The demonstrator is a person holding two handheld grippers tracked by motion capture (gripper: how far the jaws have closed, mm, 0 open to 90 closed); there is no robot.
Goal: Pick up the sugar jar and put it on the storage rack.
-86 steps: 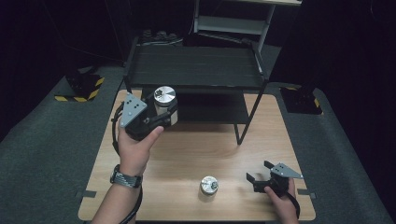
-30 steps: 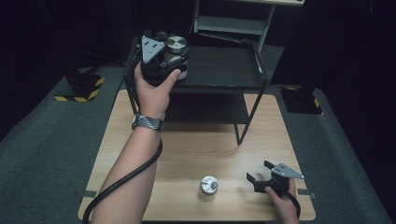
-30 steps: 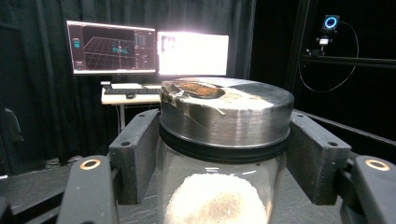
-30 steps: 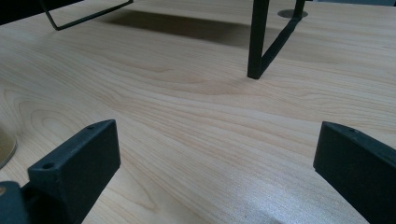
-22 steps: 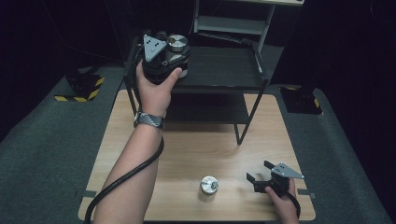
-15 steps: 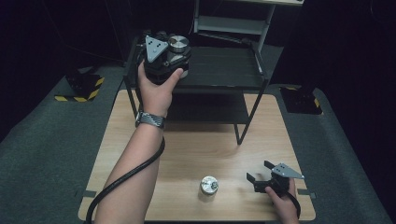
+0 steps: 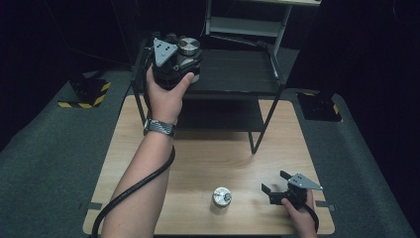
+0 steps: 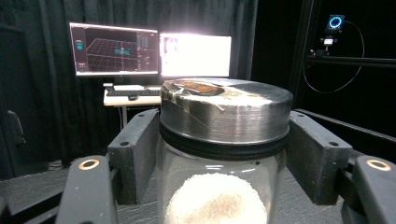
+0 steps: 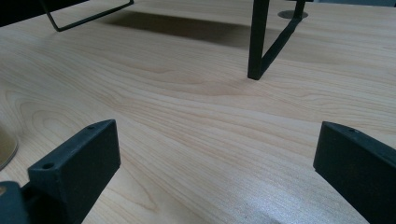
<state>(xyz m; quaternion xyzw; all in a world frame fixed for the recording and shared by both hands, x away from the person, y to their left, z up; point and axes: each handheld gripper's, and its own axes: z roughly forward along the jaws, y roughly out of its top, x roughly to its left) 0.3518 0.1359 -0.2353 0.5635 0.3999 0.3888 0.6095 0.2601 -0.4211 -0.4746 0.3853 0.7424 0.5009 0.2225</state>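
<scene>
my left tongs [image 7: 183, 62] clamp the glass jar [image 8: 219, 186] just under its metal lid [image 8: 225, 109], upright over the black rack's top shelf [image 7: 237, 74] for setting down, while my right tongs [image 7: 276, 188] rest wide open on the table [image 7: 223, 153].

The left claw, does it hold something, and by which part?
Yes. The left claw holds a glass jar with a metal lid; its jaws press the jar's sides just under the lid.
</scene>
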